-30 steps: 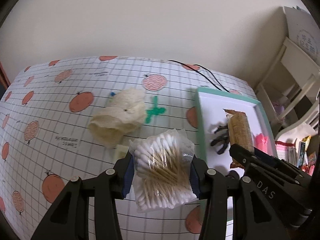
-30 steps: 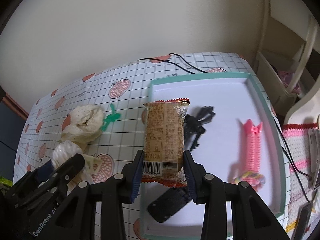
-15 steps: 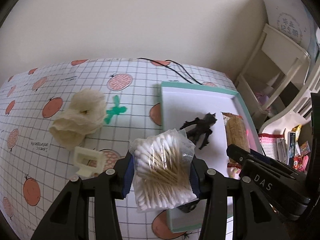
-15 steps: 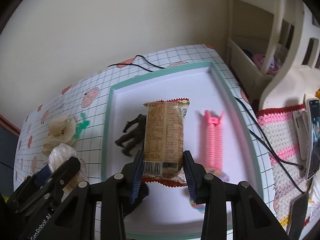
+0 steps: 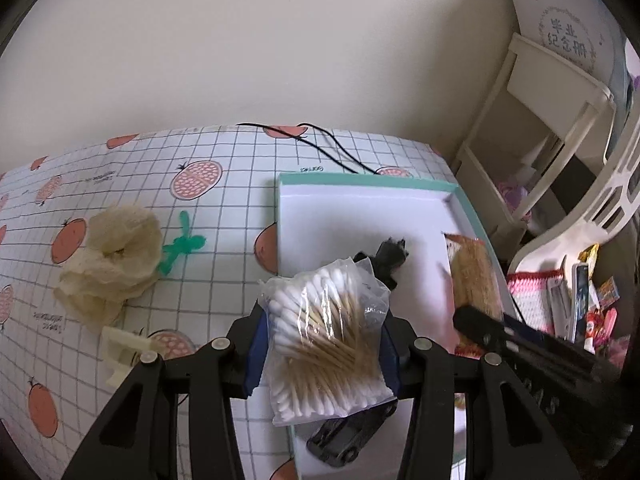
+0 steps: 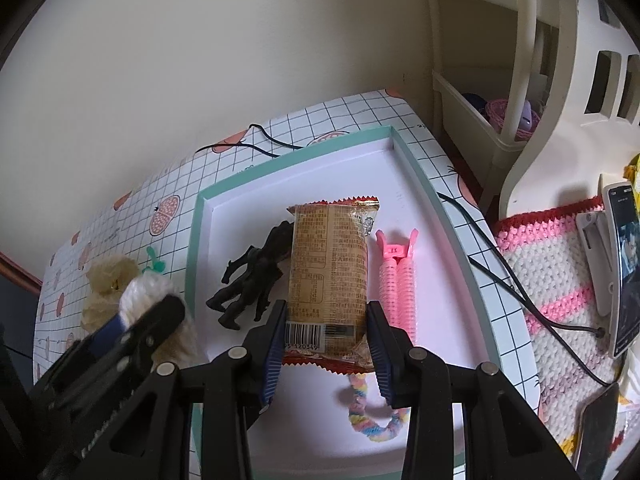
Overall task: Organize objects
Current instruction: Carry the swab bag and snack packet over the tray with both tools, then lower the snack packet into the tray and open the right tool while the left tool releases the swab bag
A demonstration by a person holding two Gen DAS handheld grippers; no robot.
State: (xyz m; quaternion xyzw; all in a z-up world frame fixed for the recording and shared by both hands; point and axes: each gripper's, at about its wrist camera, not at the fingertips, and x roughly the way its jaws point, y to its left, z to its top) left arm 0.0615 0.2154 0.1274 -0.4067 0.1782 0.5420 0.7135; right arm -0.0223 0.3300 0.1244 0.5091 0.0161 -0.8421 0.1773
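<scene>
My left gripper is shut on a clear bag of cotton swabs, held above the left front part of the teal-rimmed white tray. My right gripper is shut on a brown snack packet, held over the tray between a black toy figure and a pink hair clip. The figure and a black toy car lie in the tray, partly hidden by the bag. The right gripper with its packet shows at the right of the left wrist view.
On the fruit-print tablecloth left of the tray lie a cream scrunchie, a green plastic piece and a small cream clip. A pastel braided band lies in the tray. A black cable, white shelves, a crocheted mat and phone are at the right.
Both grippers have moved right over the tray with their loads. The cotton swab bag now hangs over the tray's left part, and the snack packet sits between the figure and the pink clip.
</scene>
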